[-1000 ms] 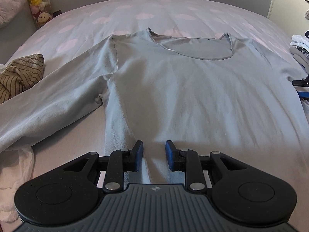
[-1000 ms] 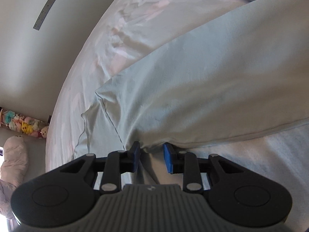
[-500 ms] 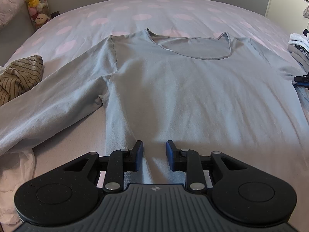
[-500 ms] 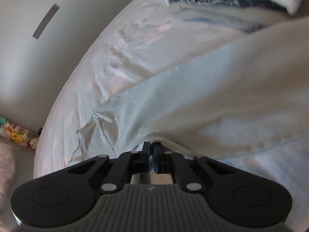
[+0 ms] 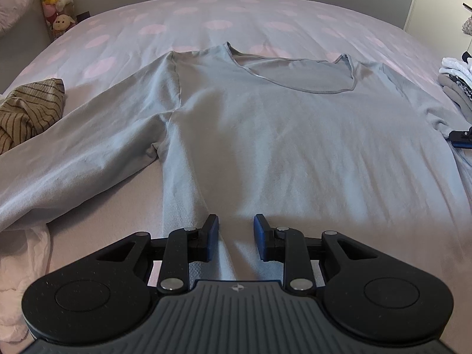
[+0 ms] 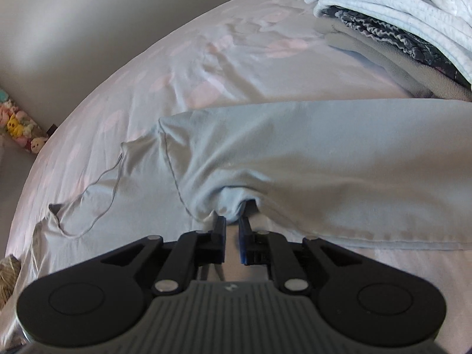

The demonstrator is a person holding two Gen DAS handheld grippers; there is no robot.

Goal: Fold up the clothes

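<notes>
A grey long-sleeved shirt (image 5: 280, 135) lies spread flat, front up, on the bed, neckline at the far side. My left gripper (image 5: 236, 230) is open and hovers over the shirt's lower hem, holding nothing. My right gripper (image 6: 232, 224) is shut on a fold of the shirt (image 6: 295, 159) at the right armpit, where the sleeve meets the body, and lifts it slightly. The right gripper's tip also shows at the right edge of the left wrist view (image 5: 461, 138).
The bed (image 5: 236, 14) has a pale sheet with pink dots. A brown striped garment (image 5: 26, 112) lies at the left. A stack of folded clothes (image 6: 398, 20) sits at the right. Plush toys (image 5: 56, 0) stand by the wall. White cloth (image 5: 17, 265) lies at near left.
My right gripper closed on the shirt's armpit fold and pulled back, so the stack of folded clothes came into view. My left gripper stayed open over the hem.
</notes>
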